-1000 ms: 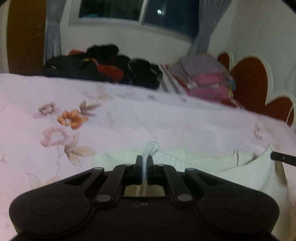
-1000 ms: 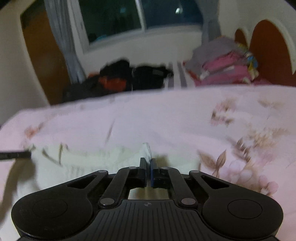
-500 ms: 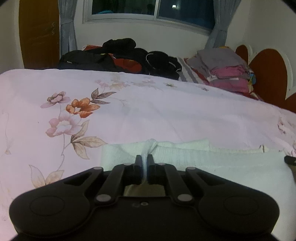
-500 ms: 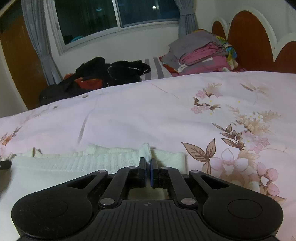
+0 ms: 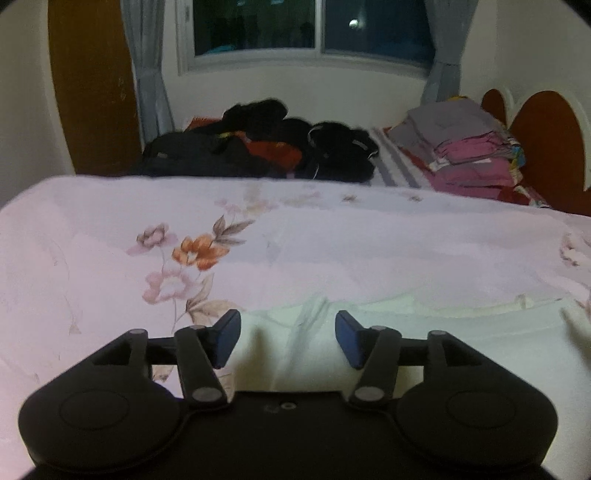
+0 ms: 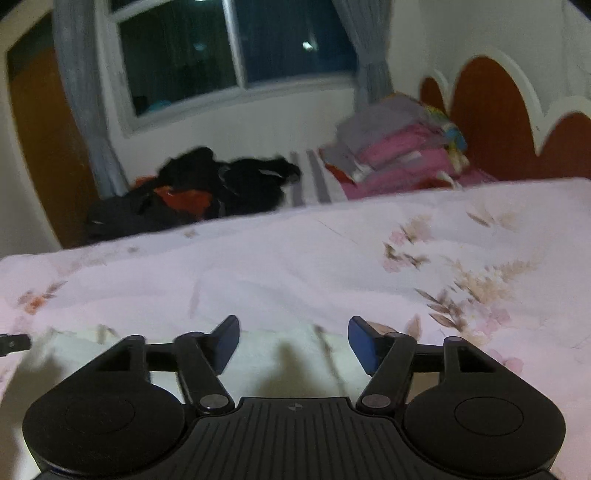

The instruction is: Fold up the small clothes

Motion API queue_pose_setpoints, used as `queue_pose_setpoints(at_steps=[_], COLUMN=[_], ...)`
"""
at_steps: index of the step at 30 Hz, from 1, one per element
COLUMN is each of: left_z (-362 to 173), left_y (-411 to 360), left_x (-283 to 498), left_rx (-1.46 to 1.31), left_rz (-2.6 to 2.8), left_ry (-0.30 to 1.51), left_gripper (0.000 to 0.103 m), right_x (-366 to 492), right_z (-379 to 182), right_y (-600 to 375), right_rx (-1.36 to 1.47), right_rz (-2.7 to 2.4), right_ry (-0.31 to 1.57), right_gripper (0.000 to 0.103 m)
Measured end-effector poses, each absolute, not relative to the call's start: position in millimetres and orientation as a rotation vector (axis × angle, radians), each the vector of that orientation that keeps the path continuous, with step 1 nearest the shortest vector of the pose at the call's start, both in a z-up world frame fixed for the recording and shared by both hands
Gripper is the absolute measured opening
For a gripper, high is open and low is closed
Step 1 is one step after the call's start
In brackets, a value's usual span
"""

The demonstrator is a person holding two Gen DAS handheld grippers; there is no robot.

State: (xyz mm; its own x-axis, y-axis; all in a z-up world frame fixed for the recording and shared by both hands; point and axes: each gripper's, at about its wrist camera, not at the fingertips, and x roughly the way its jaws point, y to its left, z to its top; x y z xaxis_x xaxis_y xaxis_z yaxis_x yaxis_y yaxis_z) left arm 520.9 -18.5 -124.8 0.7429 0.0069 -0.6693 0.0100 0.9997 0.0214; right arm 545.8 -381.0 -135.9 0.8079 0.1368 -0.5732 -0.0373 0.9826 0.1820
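Left wrist view: we look along our left claw (image 5: 287, 339), its fingers spread wide with nothing between them.
Garment: the small white garment (image 5: 424, 328) lies flat on the bed (image 5: 332, 243), directly under and ahead of the claw — a raised pinch of cloth sits between the two blue pads (image 5: 227, 338).
Background: a dark heap of clothes (image 5: 266, 147) and a folded stack (image 5: 469, 155) sit well apart at the far side, below the window (image 5: 306, 26).
Right wrist view: our right claw (image 6: 293, 343) is likewise parted and empty, hovering over the garment's other end (image 6: 288, 354).
Neighbour: a sliver of the left claw's finger (image 6: 14, 342) shows at the left edge.
Blur: this view is smeared, so the hem's exact line is hard to read.
Step in hand: we judge one fold laid, with both claws free for a new hold.
Doing it well: we should lift away straight up so the pads don't drag the cloth — then take matching edges at equal height and keep the garment taut between us.
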Motion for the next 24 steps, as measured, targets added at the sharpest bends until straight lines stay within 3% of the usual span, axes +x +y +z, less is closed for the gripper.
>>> queue_pose_setpoints(at_steps=[3, 5, 6, 16, 24], left_z=[-114, -111, -112, -155, -169], left_y=[-30, -41, -47, -77, -50], left_x=[510, 504, 502, 491, 486], left_rx=[0.028, 0.038, 0.044, 0.106, 0.087], left_rz=[-0.040, -0.072, -0.087, -0.107, -0.056], left_ry=[0.712, 0.707, 0.709, 0.800, 0.828], left_gripper=[0.057, 0.058, 0.058, 0.058, 0.061], right_x=[539, 537, 537, 536, 524], right_z=[-131, -132, -134, -168, -190], right_y=[-363, -352, -346, -305, -360], right_rx=[0.132, 0.122, 0.123, 0.045, 0.028], right_rz=[0.138, 0.172, 0.189, 0.249, 0.106], right_ry=[0.607, 0.624, 0.637, 0.739, 0.744], right_gripper=[0.061, 0.035, 0.031, 0.030, 0.030])
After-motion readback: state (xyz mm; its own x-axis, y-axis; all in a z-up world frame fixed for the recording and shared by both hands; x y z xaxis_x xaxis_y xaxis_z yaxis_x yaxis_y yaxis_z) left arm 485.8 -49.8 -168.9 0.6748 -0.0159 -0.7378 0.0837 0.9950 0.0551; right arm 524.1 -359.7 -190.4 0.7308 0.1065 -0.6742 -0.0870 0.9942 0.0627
